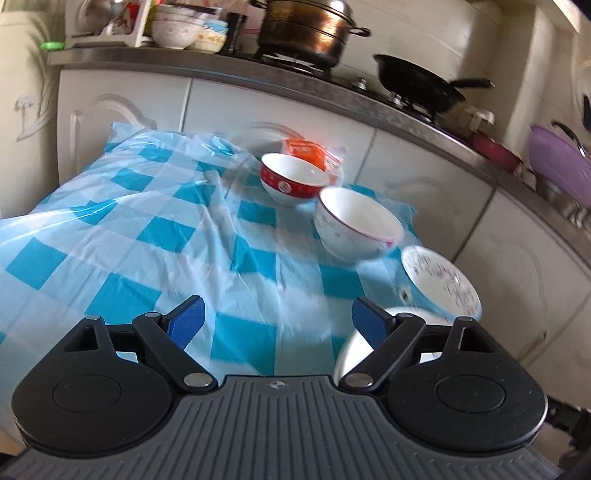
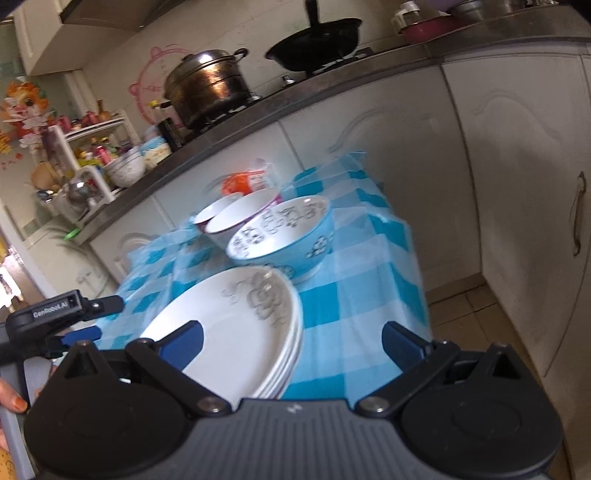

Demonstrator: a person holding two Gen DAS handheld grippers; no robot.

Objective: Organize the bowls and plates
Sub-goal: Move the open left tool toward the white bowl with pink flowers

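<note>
On the checked cloth [image 1: 122, 236], left wrist view: left gripper [image 1: 277, 321] spread wide, nothing between its blue pads, hovering over bare cloth. Three bowls run in a line along the far right side: red bowl [image 1: 293, 179] farthest, white bowl [image 1: 358, 223] just beside it, patterned bowl [image 1: 441, 282] nearest, at the cloth's edge. Plate rim [image 1: 351, 354] shows partly behind the right finger. Orange packet [image 1: 304, 149] sits behind the red bowl, against the cabinets. Counter above carries a steel pot [image 1: 314, 27] and a black wok [image 1: 417, 83] on the stove. Image blurred.

Right wrist view: right gripper [image 2: 291, 341] also wide, holding nothing. Plates [image 2: 236, 325] stacked directly ahead, the stack partly under the left finger. Blue patterned bowl [image 2: 284, 236] stands just beyond the stack, seemingly touching its far edge; the two other bowls crowd close behind it. Left gripper [image 2: 74, 325] visible at the left edge, near the stack. Cabinet doors [image 2: 517, 184] close on the right.
</note>
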